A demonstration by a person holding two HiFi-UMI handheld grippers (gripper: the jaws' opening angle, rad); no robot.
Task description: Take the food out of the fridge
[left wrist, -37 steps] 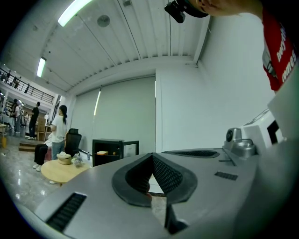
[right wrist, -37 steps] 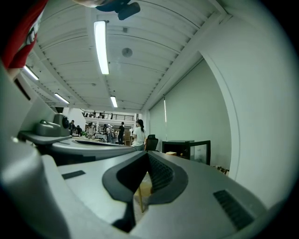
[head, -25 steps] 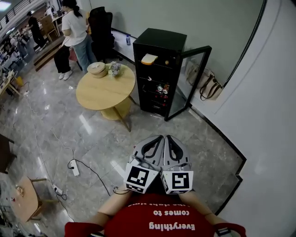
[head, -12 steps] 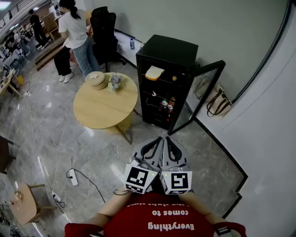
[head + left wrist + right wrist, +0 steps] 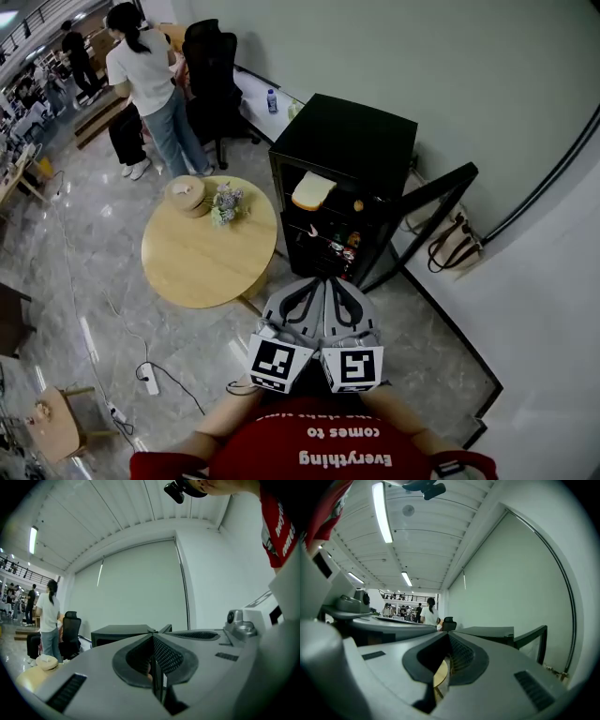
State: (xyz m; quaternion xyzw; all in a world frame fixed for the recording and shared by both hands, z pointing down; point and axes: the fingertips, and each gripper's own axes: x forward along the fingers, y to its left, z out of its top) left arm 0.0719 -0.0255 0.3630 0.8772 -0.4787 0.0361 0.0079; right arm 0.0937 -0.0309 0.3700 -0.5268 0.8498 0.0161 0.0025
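A black fridge point(image 5: 349, 141) stands against the wall, its glass door point(image 5: 427, 217) swung open to the right. Its top shelf holds a slice of bread point(image 5: 312, 190) and a small orange item point(image 5: 358, 204). Cans and packets point(image 5: 341, 246) sit on a lower shelf. My left gripper point(image 5: 316, 282) and right gripper point(image 5: 337, 282) are held side by side in front of my chest, pointing level at the fridge and short of it. Both are shut with nothing in them. The fridge top point(image 5: 126, 630) shows past the left gripper point(image 5: 153, 638), and the door frame point(image 5: 532, 639) beside the right gripper point(image 5: 447, 640).
A round wooden table point(image 5: 192, 267) with a bamboo basket point(image 5: 185, 193) and flowers point(image 5: 225, 202) stands left of the fridge. A person point(image 5: 148, 86) and an office chair point(image 5: 211, 64) are behind it. A handbag point(image 5: 457, 246) leans on the wall. A power strip point(image 5: 150, 377) lies on the floor.
I have walked closer to the fridge, which now sits larger and nearer the picture's middle. Both grippers have stayed together and shut.
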